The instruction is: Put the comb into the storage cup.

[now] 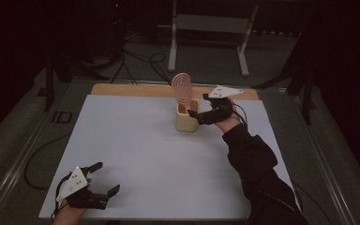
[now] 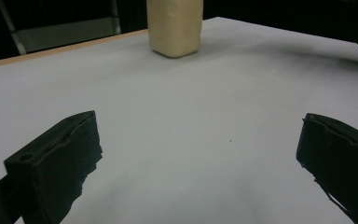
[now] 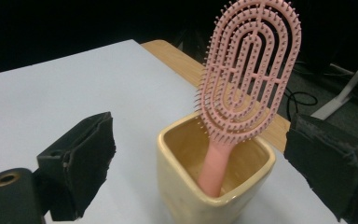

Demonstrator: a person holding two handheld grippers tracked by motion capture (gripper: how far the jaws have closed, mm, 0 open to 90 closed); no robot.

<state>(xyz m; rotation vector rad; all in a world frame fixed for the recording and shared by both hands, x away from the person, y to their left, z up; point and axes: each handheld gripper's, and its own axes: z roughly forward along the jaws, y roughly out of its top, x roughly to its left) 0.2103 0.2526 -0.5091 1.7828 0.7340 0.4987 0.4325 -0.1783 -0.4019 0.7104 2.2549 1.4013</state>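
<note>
A pink hairbrush (image 3: 249, 70) is seen standing handle-down in a cream square cup (image 3: 214, 182), its bristled oval head rising above the rim and leaning toward the cup's far side. The cup is placed on the white tabletop (image 1: 145, 154), near its far edge, right of centre. The right tongs (image 1: 198, 108) are held just beside the cup in the high view; in the right gripper view the jaws are spread wide to either side of the cup, with nothing gripped. The left tongs (image 1: 107, 178) are held low at the near left corner of the tabletop, well apart from the cup, with the jaws likewise spread and empty above bare white surface.
</note>
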